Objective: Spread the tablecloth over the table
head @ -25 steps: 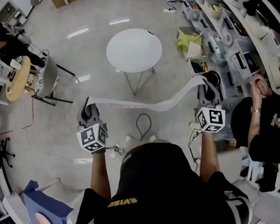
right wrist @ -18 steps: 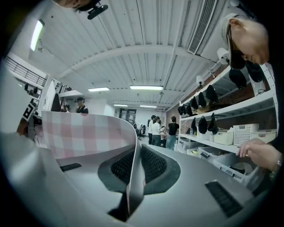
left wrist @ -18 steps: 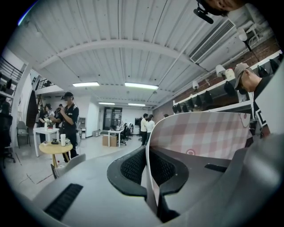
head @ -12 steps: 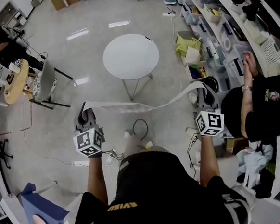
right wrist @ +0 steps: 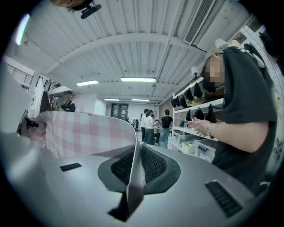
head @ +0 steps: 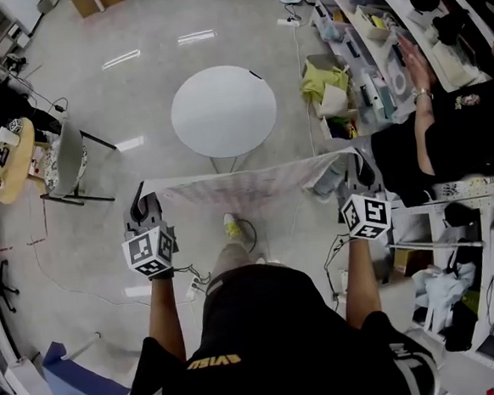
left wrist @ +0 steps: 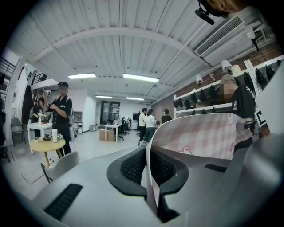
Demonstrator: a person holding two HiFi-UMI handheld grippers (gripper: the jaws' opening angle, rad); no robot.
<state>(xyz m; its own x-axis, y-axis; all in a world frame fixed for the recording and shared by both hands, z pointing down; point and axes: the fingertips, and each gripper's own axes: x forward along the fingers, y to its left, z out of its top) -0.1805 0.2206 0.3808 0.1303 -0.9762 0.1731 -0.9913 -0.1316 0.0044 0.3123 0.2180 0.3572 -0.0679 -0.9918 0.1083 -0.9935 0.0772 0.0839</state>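
A pink and white checked tablecloth hangs stretched between my two grippers, well above the floor. My left gripper is shut on its left edge; in the left gripper view the cloth runs out from between the pads. My right gripper is shut on the right edge, and the cloth sweeps away to the left from between the pads. The round white table stands just beyond the cloth, bare on top.
A person in black stands close by my right gripper, next to shelving full of goods. A chair and a small wooden table stand at the left. Cables lie on the floor. More people stand far off.
Both grippers have moved forward towards the round table with the cloth. The cloth, sagging before, is now pulled nearly straight, and its checked face shows.
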